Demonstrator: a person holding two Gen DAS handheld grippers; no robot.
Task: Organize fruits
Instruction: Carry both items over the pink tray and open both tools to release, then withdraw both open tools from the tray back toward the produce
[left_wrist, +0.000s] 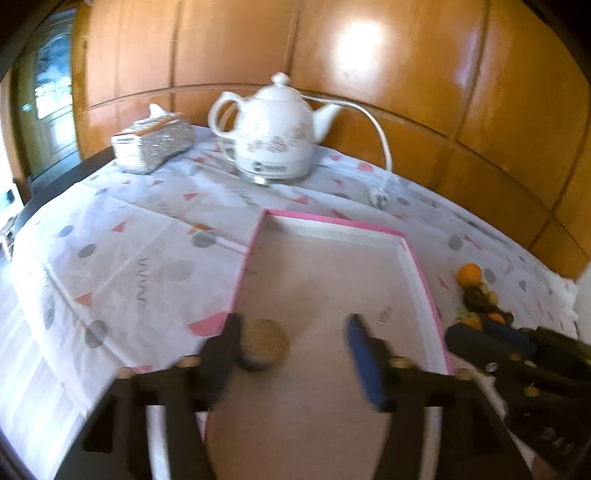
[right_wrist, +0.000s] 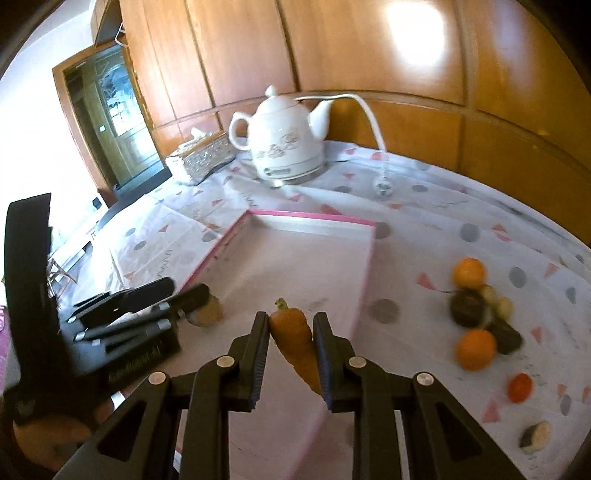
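On the table: pink-rimmed tray (right_wrist: 364, 254) at centre of a patterned cloth (right_wrist: 461, 206), fruit pile at its 3 o'clock, kettle (right_wrist: 288, 144) at its 12 o'clock.
Right gripper (right_wrist: 290, 332): jaws clamped on a carrot (right_wrist: 295, 339), leafy end pointing away, tip hanging toward the camera; it hangs over the near part of the tray.
Left gripper (left_wrist: 291, 343): jaws apart, nothing between the pads; it sits over the tray's near-left corner, at about 9 o'clock from the right gripper.
Brown piece (left_wrist: 264, 345): a round, tan-brown item lying on the tray floor just beside the left finger (left_wrist: 225, 343); whether the finger touches it I cannot tell through the blur. It reads as set down, not held.
In the tray: only that brown piece lies inside; the carrot is above it, not yet resting.
Left on the cloth: two oranges (right_wrist: 469, 273) and (right_wrist: 475, 349), a dark round fruit (right_wrist: 467, 308) between them, a dark green long item (right_wrist: 508, 338) and some pale small pieces (right_wrist: 504, 306) packed close together.
Strays: a small red-orange fruit (right_wrist: 520, 387) and a pale-and-dark cut piece (right_wrist: 535, 437) at about 5 o'clock from the pile, well apart from the tray.
Progress: early, by my reading; one item placed, one in transit, most of the pile untouched.
Next, as a guess: lower the carrot to the tray floor clear of the brown piece, then go back toward 3 o'clock for more.
Risk: the carrot is pinched near its thick end and hangs tilted, so it may swing or roll on release.
Background: tissue box (right_wrist: 201, 160) at 11 o'clock, kettle cord (right_wrist: 373, 125) trailing to 1 o'clock.
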